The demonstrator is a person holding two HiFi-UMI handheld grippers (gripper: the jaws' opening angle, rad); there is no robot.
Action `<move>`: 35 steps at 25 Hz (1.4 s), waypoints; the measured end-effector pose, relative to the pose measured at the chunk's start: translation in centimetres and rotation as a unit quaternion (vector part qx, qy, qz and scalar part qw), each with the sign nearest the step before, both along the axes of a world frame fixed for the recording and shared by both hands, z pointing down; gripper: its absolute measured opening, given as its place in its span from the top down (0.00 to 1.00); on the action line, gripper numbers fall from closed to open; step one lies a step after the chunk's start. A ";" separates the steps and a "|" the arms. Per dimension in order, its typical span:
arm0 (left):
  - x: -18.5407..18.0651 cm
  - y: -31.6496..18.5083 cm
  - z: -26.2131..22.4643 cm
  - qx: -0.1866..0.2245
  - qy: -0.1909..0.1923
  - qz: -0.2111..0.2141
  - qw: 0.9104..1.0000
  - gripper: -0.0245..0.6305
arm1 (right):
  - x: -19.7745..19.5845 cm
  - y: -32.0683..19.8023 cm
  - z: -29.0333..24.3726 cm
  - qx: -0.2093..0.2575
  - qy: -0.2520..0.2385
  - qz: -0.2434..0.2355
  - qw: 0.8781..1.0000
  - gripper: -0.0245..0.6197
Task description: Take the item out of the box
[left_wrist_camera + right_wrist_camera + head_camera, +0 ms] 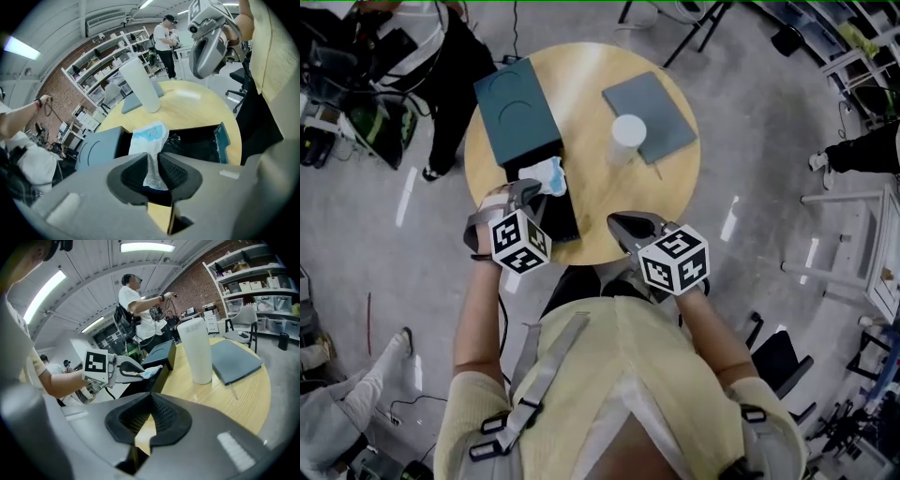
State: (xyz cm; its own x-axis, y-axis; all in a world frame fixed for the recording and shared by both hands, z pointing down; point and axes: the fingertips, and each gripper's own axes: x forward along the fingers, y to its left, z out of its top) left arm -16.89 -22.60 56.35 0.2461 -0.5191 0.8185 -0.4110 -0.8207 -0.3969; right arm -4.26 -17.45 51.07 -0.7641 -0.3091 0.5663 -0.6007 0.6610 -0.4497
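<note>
A teal box sleeve [517, 108] lies on the round wooden table [600, 202], its black inner tray [564, 217] slid out toward me. My left gripper [534, 186] is shut on a white and blue packet [547, 174] just above the tray's far end. In the left gripper view the pads pinch the packet's lower part [152, 171] and its top [151, 135] stands up over the black tray [199, 143]. My right gripper [621, 226] hovers at the table's near edge, right of the tray, shut with nothing in it [150, 401]. Its view shows the left gripper [136, 373] holding the packet [153, 371].
A white cylinder [627, 138] stands mid-table beside a flat grey-blue cover [652, 114], with a thin stick [657, 172] next to it. A person in black stands at the table's far left [450, 84]. Chairs and shelving ring the room.
</note>
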 end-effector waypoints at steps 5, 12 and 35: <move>0.1 0.9 -2.0 0.015 -0.001 -0.019 1.000 0.84 | 0.5 0.6 -0.6 0.009 -0.003 -0.007 1.000 0.95; 0.4 3.0 -4.2 0.030 0.013 -0.057 0.998 0.85 | 1.1 1.0 -1.5 0.028 -0.009 -0.011 1.000 0.95; 1.4 9.1 -6.8 0.012 0.071 -0.138 0.988 0.85 | 2.3 2.0 -3.6 0.077 -0.010 0.004 0.997 0.95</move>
State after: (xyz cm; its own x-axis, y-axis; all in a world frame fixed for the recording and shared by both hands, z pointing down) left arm -15.47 -13.50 49.55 0.2037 -0.6020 0.7721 -0.6715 -0.6598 -0.3373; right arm -1.93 -15.42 47.51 -0.7716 -0.3969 0.4971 -0.5983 0.7180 -0.3556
